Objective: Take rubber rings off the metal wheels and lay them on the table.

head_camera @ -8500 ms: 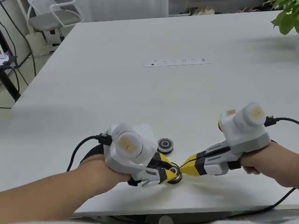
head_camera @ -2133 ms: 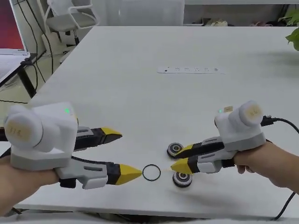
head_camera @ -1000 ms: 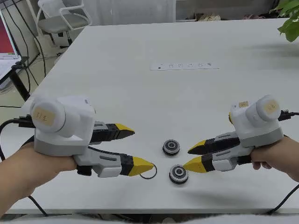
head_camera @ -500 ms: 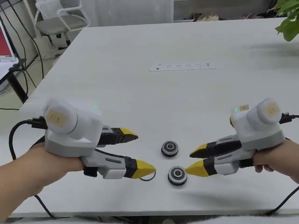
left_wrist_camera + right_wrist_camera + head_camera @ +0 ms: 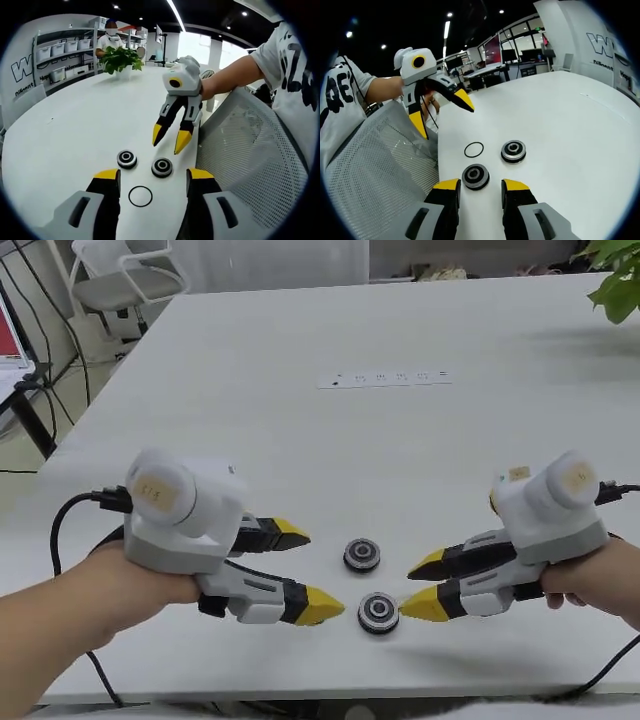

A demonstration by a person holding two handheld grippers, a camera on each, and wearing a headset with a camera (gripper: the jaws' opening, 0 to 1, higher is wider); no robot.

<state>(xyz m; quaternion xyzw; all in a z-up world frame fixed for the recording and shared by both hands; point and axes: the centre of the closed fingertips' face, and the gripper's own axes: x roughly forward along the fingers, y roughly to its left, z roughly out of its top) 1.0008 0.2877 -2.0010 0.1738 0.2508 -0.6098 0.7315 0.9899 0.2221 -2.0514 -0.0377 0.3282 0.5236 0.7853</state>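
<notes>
The rubber ring (image 5: 140,196) is black, the table (image 5: 300,440) white, the metal wheels (image 5: 362,554) dark with silvery hubs.

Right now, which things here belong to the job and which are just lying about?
Job: near wheel, far wheel, loose rubber ring, left claw, right claw.
Lying about: power strip, plant, chair.

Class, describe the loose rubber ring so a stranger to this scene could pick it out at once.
Find the near edge of the big white table, where two metal wheels sit close together. Beside them, right by the open left gripper, lies the rubber ring. Unlike the thick silvery wheels, it is a thin black hoop with bare table showing through.
</notes>
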